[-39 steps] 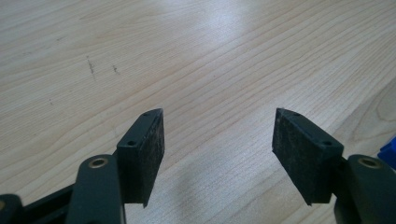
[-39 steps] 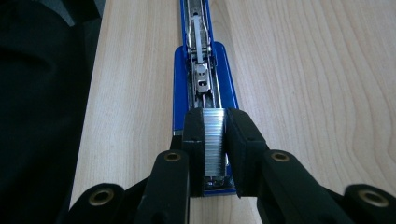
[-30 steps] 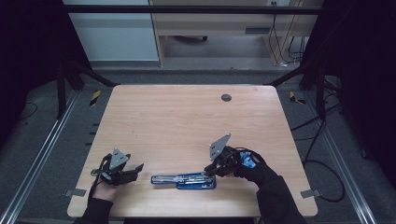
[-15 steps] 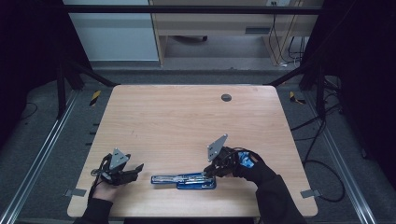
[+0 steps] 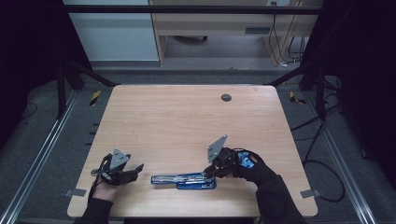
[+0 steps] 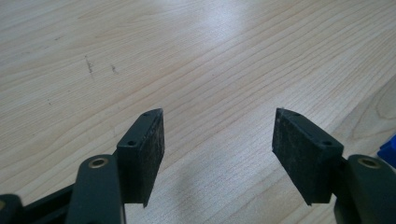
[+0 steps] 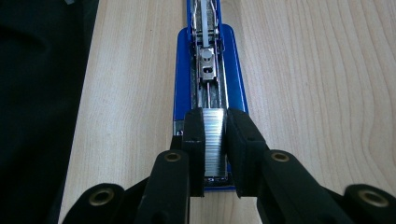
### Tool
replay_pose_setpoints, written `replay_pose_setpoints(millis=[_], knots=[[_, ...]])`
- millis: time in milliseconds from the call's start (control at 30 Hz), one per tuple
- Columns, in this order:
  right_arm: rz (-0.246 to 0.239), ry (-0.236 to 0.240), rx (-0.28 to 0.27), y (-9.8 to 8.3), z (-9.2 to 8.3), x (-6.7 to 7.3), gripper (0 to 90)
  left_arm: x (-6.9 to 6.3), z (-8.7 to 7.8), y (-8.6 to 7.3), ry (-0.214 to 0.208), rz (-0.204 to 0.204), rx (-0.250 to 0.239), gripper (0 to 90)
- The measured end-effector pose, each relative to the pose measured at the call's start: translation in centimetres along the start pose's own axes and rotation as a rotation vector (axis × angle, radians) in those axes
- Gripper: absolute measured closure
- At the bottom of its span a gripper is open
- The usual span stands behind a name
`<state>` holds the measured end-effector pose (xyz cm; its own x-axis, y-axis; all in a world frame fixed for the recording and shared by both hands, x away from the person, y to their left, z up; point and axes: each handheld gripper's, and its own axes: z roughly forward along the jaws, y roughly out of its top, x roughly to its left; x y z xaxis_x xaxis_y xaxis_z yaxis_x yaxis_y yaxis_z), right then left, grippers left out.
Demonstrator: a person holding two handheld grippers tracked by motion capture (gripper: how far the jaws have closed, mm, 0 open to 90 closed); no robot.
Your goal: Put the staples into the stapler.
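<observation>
Over the open stapler (image 7: 208, 79) channel, right tongs (image 7: 215, 140) are clamping a staple strip (image 7: 215, 142) lengthwise along it; left tongs (image 6: 217, 154) are idling apart on the counter (image 5: 187, 126).

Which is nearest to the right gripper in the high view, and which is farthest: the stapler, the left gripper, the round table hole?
1. Stapler: at the right gripper, front edge.
2. Round hole: table's far side.
3. Left gripper: front left.
The last two are close to call.

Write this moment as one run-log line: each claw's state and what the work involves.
right claw: shut on strip of staples, over open blue stapler | left claw: open, nothing between, above table | stage: loading staples
</observation>
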<state>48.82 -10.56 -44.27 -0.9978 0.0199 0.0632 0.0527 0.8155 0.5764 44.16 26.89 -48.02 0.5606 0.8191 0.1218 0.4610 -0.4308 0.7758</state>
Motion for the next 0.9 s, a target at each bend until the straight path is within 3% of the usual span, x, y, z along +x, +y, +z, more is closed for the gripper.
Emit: replay_pose_setpoints(millis=[900], knots=[[0.006, -0.003, 0.014, -0.06, 0.40, 0.08, 77.2, -0.10, 0.01, 0.01, -0.003, 0.004, 0.000, 34.1]])
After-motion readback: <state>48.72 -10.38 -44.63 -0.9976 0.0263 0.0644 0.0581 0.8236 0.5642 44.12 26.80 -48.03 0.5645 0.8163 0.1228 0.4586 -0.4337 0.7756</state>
